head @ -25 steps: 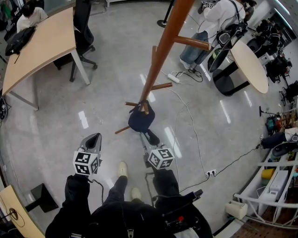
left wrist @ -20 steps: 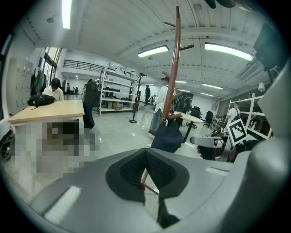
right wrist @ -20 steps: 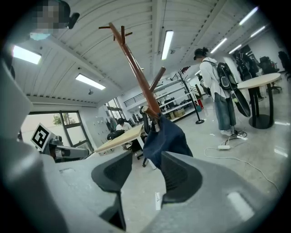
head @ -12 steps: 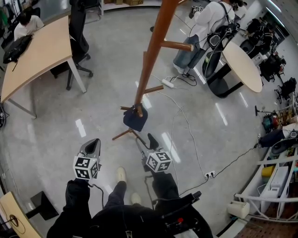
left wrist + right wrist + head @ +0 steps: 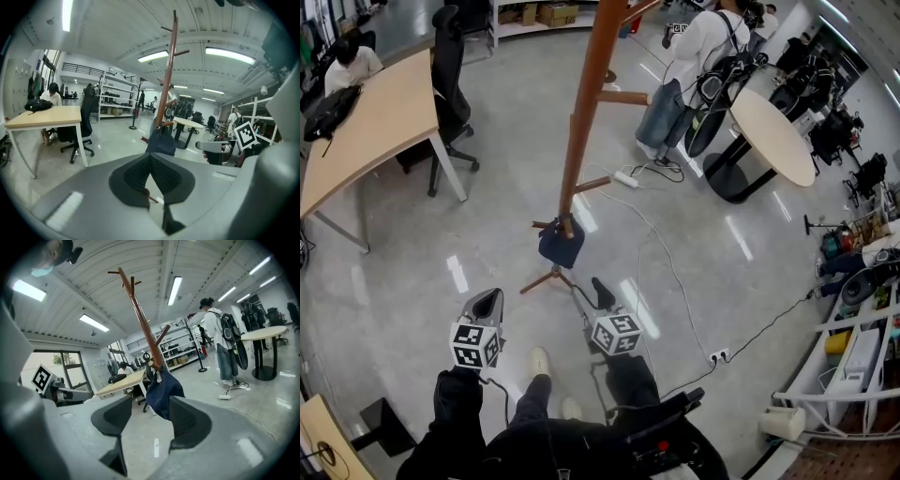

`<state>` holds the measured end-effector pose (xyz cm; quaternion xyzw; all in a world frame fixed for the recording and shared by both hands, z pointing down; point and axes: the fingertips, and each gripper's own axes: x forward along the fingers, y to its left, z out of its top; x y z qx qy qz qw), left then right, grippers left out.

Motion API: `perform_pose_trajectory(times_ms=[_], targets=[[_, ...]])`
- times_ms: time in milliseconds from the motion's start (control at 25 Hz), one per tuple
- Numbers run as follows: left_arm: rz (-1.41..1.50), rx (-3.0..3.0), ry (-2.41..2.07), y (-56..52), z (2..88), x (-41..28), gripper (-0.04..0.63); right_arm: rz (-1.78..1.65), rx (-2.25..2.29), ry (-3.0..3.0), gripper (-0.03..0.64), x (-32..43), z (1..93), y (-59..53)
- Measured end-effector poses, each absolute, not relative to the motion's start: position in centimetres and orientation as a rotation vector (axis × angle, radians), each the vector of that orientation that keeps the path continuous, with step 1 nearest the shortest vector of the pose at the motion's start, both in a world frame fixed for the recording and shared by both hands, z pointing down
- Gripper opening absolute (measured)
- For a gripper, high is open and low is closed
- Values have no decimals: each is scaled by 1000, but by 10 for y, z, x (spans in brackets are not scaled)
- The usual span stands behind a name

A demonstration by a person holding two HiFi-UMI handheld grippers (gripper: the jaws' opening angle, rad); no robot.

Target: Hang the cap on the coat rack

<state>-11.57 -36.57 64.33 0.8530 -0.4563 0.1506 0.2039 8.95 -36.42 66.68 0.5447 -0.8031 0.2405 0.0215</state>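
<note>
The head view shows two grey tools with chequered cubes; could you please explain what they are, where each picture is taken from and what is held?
A person holds a two-jaw gripper in each hand; the cubes belong to them. The head view looks down from the person's head at the left gripper and right gripper. The other two pictures come from cameras riding on each gripper, looking along its jaws. On the floor stands a coat rack with a dark cap hanging low on it. Nothing is held: the left jaws are together; the right jaws, just opened, then eased in, stand apart, the cap showing beyond them.
</note>
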Motion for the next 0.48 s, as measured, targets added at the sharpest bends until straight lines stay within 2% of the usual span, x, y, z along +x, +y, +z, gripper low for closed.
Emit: perform_pose_trajectory(times_ms=[200,360,480], targets=[[408,2399,-1266,-357,635,-106,0,715,1687,-2488,206,94,657,-354],[399,2416,-1252,-344,632,-97,0,675,1713,-2484,128,101,650,-340],[401,2428,-1243,-336,630,-92,0,670,1722,-2486,104,104,645,-333]])
